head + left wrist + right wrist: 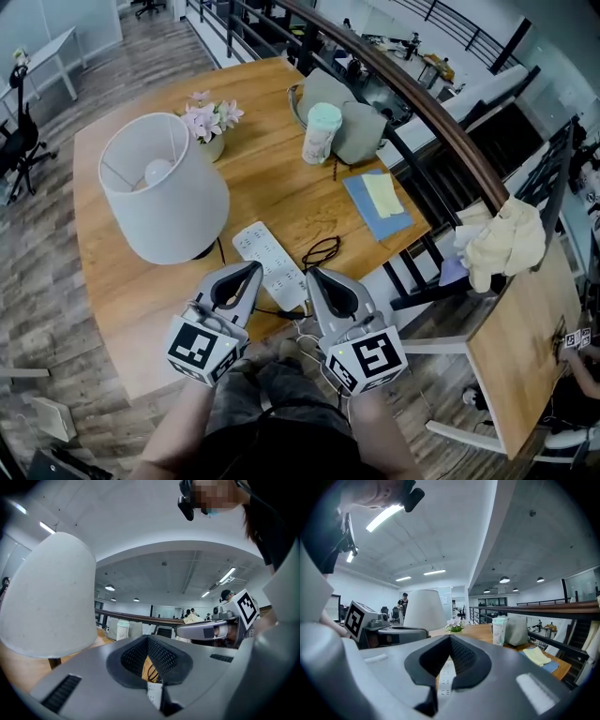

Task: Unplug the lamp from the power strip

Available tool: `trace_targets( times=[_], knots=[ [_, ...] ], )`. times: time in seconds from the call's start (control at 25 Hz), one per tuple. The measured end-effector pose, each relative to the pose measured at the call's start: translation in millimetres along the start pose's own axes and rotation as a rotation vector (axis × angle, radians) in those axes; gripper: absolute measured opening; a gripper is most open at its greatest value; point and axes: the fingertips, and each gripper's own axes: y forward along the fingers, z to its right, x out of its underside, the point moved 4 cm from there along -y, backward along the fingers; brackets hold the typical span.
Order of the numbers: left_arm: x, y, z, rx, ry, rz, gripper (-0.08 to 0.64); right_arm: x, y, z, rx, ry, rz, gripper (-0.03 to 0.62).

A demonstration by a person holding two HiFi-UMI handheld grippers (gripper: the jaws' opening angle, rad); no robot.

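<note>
A white-shaded lamp [164,187] stands on the left of a wooden table [281,178]. Just beside its base lies a white power strip [269,264], with a black cable loop [322,250] near it. The left gripper [256,268] and right gripper [311,274] hover at the table's near edge, pointing at the strip, each with jaws together, gripping nothing.

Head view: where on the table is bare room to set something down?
Bare wood lies between the lamp, the cup and the blue folder, and left of the lamp along the table edge. Crowded: the near edge, with power strip, cable loop, left tool and right tool.
</note>
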Motion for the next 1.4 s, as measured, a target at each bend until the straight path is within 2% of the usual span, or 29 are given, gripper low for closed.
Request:
trace_targets(
  times=[0.52,0.96,1.2,1.4],
  knots=[
    [-24.6,-12.3,-6.1,-0.011,0.007,0.036,-0.005,-21.0,3.3,-12.0,-0.022,-0.027,0.029,0.008],
    [-40.1,-25.3,-19.2,-0.055,0.012,0.065,-0.005,-33.7,4.2,-11.8,-0.001,-0.022,0.062,0.008],
    [-46.7,-28.8,-26.8,-0.082,-0.002,0.081,-0.005,-40.6,3.8,-11.9,0.000,-0.042,0.076,0.008],
    [-53.9,-28.7,-26.9,-0.077,-0.023,0.106,-0.004,-42.5,1.7,-9.0,0.009,-0.037,0.085,0.008]
  ],
)
